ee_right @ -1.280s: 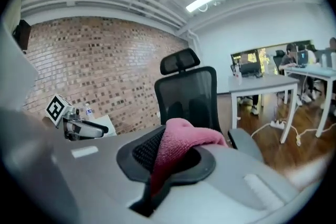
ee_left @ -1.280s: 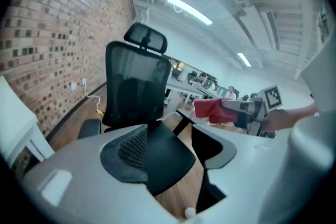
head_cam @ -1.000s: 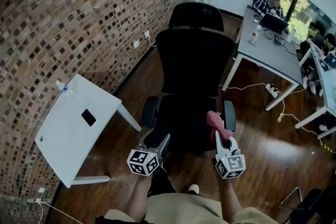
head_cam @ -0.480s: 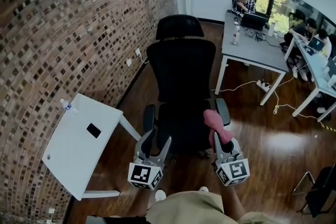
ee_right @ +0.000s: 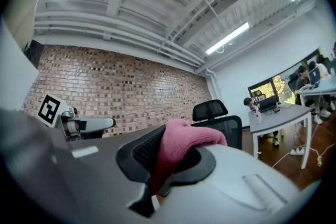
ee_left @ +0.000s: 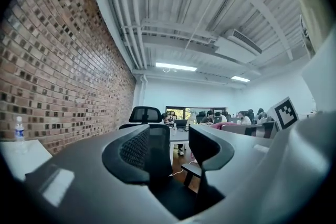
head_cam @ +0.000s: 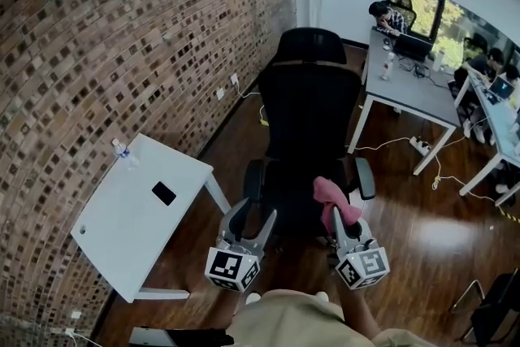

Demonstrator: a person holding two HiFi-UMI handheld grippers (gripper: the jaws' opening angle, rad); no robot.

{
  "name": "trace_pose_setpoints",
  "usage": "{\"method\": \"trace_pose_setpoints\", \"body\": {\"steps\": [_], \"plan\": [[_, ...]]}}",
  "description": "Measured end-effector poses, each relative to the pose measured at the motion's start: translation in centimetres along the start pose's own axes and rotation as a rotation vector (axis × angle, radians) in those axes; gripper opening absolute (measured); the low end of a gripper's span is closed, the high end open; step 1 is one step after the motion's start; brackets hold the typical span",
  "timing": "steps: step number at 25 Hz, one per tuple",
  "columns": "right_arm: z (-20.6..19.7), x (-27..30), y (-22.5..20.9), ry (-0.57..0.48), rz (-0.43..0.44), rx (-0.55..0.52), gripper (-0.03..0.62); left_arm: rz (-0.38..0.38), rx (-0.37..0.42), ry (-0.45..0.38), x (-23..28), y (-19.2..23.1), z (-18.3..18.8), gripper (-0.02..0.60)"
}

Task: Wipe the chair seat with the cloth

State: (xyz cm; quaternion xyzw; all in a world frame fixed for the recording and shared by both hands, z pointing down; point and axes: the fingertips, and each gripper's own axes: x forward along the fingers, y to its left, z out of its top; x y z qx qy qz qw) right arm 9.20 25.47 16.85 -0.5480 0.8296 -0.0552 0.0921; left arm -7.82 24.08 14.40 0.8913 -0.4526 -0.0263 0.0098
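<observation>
Sunk a little lower in the head view than a second ago: both grippers, held at the front edge of the chair. Nearest on the left, left gripper (head_cam: 253, 217) with fingers released, parted on nothing but air, at the seat's front left corner. Alongside, right gripper (head_cam: 344, 220) clenched on a crumpled pink cloth (ee_right: 185, 140): pinched between the two dark ribbed pads, bulging up and over the fingertips, above the front right of the black office chair seat (head_cam: 294, 199), near the right armrest (head_cam: 365, 177). Cannot tell whether cloth and seat touch. Beyond, tall black mesh backrest (head_cam: 313, 110) topped by a headrest. Off to the left, white square table (head_cam: 114, 236) carrying a black phone (head_cam: 163, 193) and a small clear bottle (head_cam: 121, 149), against a brick wall (head_cam: 97, 28). Farthest, grey desk (head_cam: 410, 93) with seated people (head_cam: 390, 16).
</observation>
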Motion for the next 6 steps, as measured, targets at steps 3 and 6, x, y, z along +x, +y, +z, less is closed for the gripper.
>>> {"method": "trace_pose_setpoints", "body": {"steps": [3, 6], "plan": [[0.49, 0.04, -0.08, 0.001, -0.010, -0.023, 0.015, 0.013, -0.003, -0.009, -0.45, 0.50, 0.19, 0.213], [0.70, -0.14, -0.63, 0.002, -0.027, -0.025, 0.015, 0.023, -0.015, -0.013, -0.60, 0.85, 0.18, 0.215]]}}
